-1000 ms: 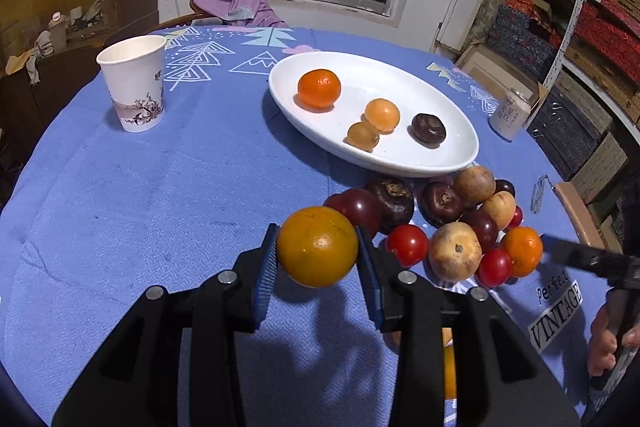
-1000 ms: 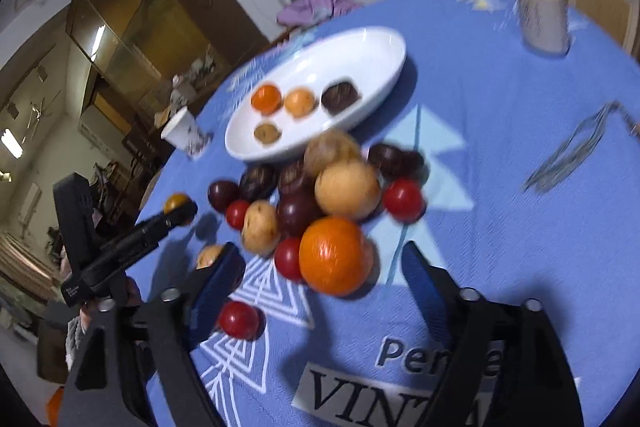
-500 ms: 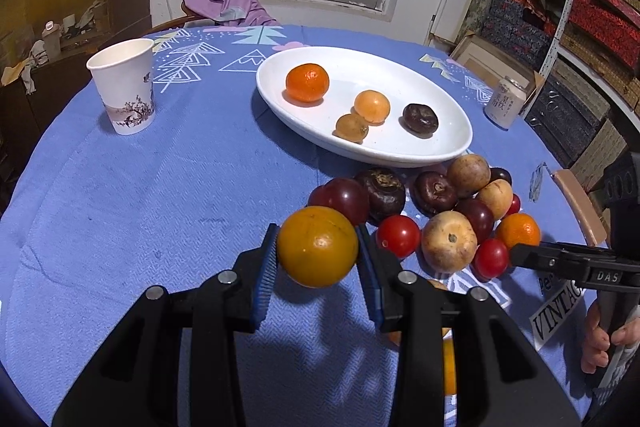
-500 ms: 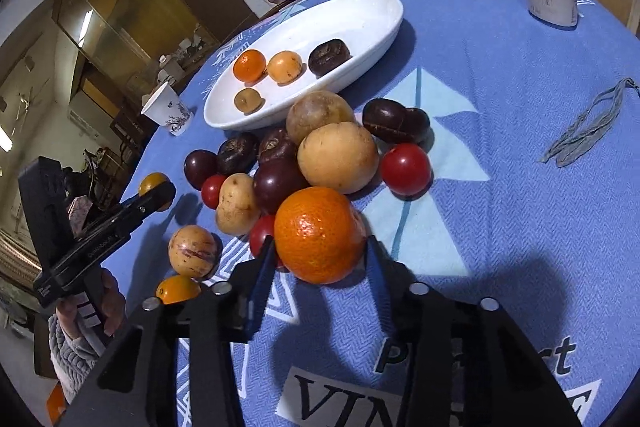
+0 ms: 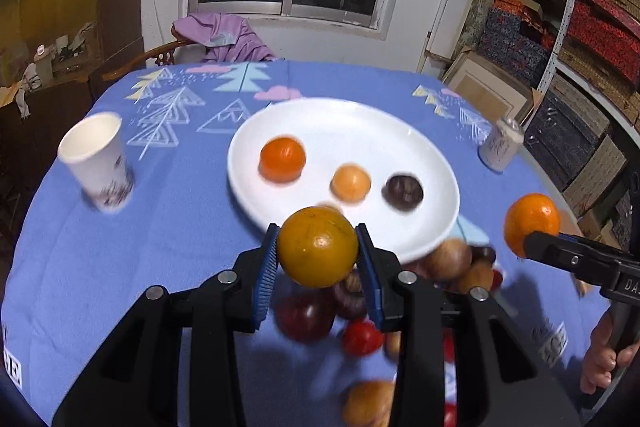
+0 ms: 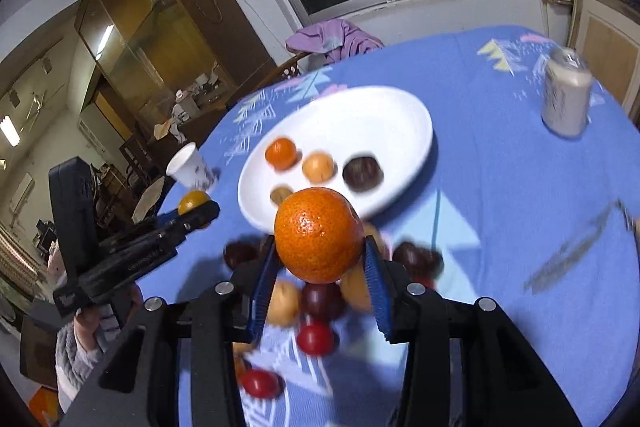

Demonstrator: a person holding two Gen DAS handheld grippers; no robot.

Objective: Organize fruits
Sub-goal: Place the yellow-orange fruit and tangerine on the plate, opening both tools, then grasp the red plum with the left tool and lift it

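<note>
My left gripper [image 5: 318, 251] is shut on a yellow-orange citrus fruit [image 5: 316, 239] and holds it in the air just in front of the white oval plate [image 5: 420, 155]. My right gripper [image 6: 320, 255] is shut on a bright orange mandarin [image 6: 318, 227], lifted above the fruit pile [image 6: 320, 301]. That mandarin [image 5: 530, 223] also shows at the right of the left wrist view. On the plate lie a mandarin [image 5: 282, 159], a small orange fruit [image 5: 351, 183] and a dark fruit [image 5: 402, 191]. A fourth small fruit [image 6: 281, 194] is half hidden.
A paper cup [image 5: 96, 163] stands left of the plate and a drink can [image 6: 566, 99] at the far right. Loose plums, tomatoes and tan fruits [image 5: 360, 337] lie on the blue tablecloth [image 5: 140, 247] under both grippers. A grey cord [image 6: 572, 251] lies at the right. A chair with purple cloth [image 5: 224, 35] stands behind.
My right gripper closed on the mandarin and lifted it off the pile. Both grippers rose and moved toward the plate, the left one still carrying its fruit.
</note>
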